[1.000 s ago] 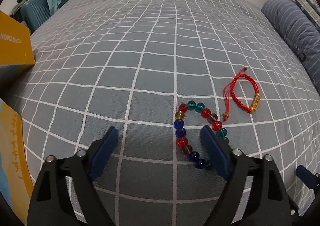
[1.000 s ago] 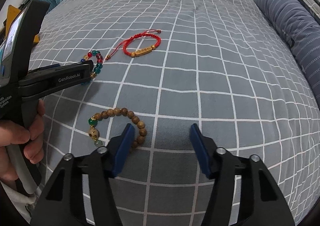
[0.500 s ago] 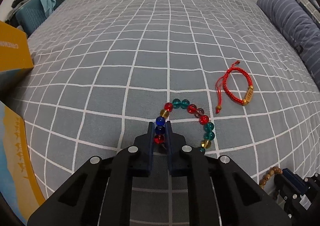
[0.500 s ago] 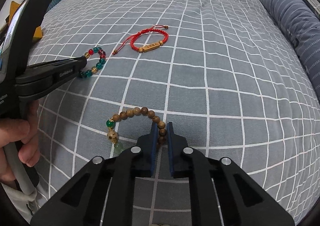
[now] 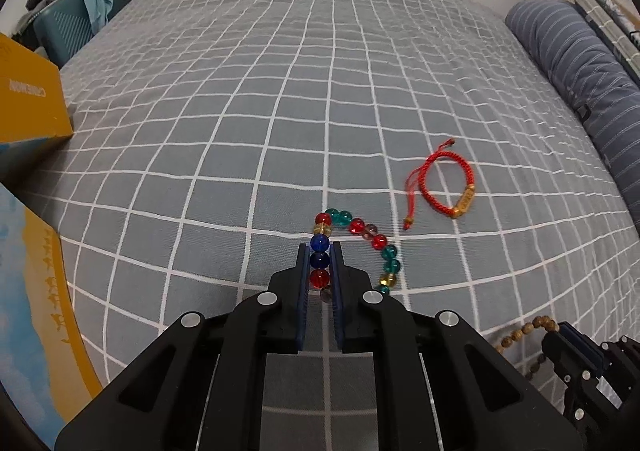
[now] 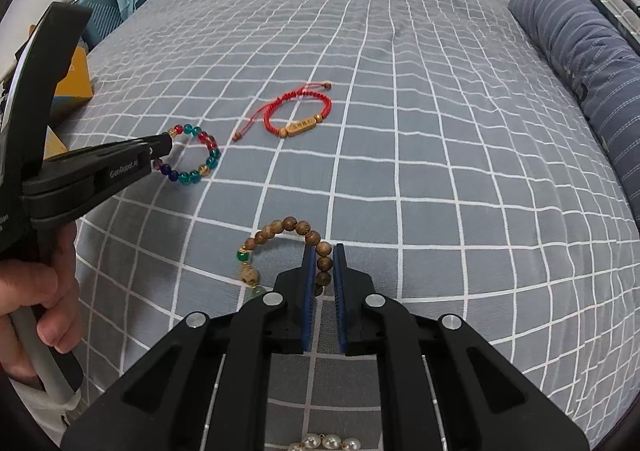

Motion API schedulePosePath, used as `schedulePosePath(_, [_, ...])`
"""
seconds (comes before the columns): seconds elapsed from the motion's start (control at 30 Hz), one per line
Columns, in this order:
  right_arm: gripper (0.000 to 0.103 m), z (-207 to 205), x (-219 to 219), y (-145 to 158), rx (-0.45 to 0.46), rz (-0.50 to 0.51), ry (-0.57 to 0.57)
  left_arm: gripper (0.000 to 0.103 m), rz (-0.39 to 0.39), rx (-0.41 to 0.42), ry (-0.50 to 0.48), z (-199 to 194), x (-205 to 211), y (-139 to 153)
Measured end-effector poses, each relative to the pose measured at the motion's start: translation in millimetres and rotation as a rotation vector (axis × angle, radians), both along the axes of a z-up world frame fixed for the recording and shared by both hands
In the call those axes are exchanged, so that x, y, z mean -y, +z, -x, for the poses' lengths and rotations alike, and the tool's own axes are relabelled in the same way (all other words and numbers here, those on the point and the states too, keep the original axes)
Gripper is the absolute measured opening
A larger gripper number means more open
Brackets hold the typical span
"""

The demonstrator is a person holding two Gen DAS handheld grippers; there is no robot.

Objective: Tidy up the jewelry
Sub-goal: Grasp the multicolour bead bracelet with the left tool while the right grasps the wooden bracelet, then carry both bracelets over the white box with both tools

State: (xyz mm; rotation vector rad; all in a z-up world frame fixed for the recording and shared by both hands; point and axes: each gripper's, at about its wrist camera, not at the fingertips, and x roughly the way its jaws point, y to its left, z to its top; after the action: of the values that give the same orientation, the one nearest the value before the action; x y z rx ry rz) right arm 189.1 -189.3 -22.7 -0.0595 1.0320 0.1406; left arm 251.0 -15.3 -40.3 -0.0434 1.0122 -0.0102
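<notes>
My left gripper is shut on the left side of a multicoloured glass bead bracelet that hangs slightly off the grey checked bedspread. The same gripper and bracelet show at the left of the right wrist view. My right gripper is shut on a wooden bead bracelet with a green bead. Part of that bracelet shows at the lower right of the left wrist view. A red cord bracelet with a gold tube charm lies loose on the bed, also in the right wrist view.
An orange box stands at the left edge of the bed, with a blue and orange panel nearer. A striped blue pillow lies along the right side. A teal case sits beyond the bed's far left. White pearls show under my right gripper.
Both grippers closed from wide open, the left on the coloured bead bracelet, the right on the wooden bead bracelet. Since half a second ago both have lifted slightly, drawing the bracelets up.
</notes>
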Motion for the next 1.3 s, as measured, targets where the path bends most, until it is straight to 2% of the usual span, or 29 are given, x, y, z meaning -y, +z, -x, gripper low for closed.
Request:
schedulePosePath(0.77, [0.008,17.0,-5.4,53.4,0.114,-0.041,0.018,0.009,0.047,0.085,-0.058,48.5,4.3,69.6])
schedulePosePath(1.3, [0.008,29.3,-23.6,94.7,0.195,-0.067,0.060,0.009,0.041,0.168,-0.074,89.4,-5.4,120.8])
